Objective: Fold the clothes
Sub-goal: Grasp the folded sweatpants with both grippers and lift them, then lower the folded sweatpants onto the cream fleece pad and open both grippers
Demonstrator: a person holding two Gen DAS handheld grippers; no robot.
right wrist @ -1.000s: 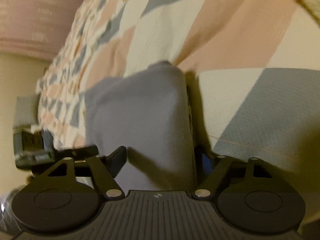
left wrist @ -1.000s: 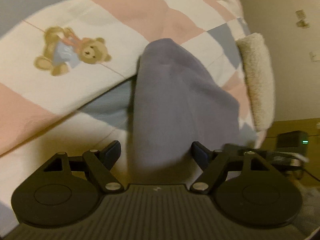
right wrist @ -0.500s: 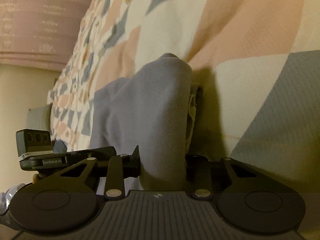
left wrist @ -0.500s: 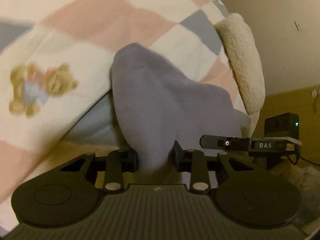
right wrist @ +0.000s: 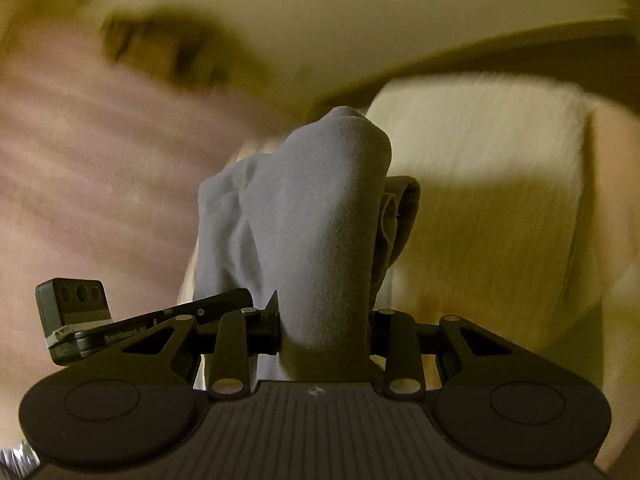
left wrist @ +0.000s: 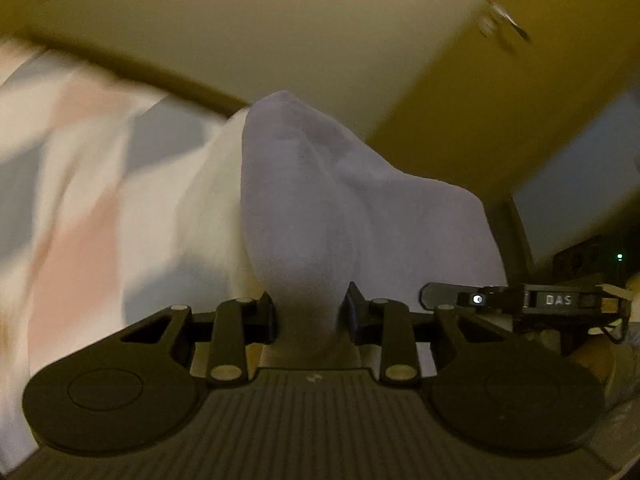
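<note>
Left claw (left wrist: pixel 310 312): your left claw is clenched on a bunched fold of the grey garment (left wrist: pixel 320 200); both fingers press into the cloth from either side.
Right claw (right wrist: pixel 324 322): your right claw is likewise clamped on the grey garment (right wrist: pixel 312 216), with cloth filling the gap between its fingers.
Grey garment: it rises in a soft peak ahead of each claw and spans the space between your two tools; in the right wrist view a darker rolled edge shows at its right side.
Quilt (left wrist: pixel 80 184): a patchwork of cream, pink and grey squares lies behind and to the left of the garment in the left wrist view, blurred.
Fleece blanket (right wrist: pixel 488 184): a cream, fluffy surface sits just right of the garment in the right wrist view.
Other tool, seen from the left: the right tool's body (left wrist: pixel 532 302), lettered "DAS", appears at your lower right.
Other tool, seen from the right: the left tool's body (right wrist: pixel 120 322) appears at your lower left.
Wall (left wrist: pixel 280 20): a plain pale surface fills the upper part of both views.
</note>
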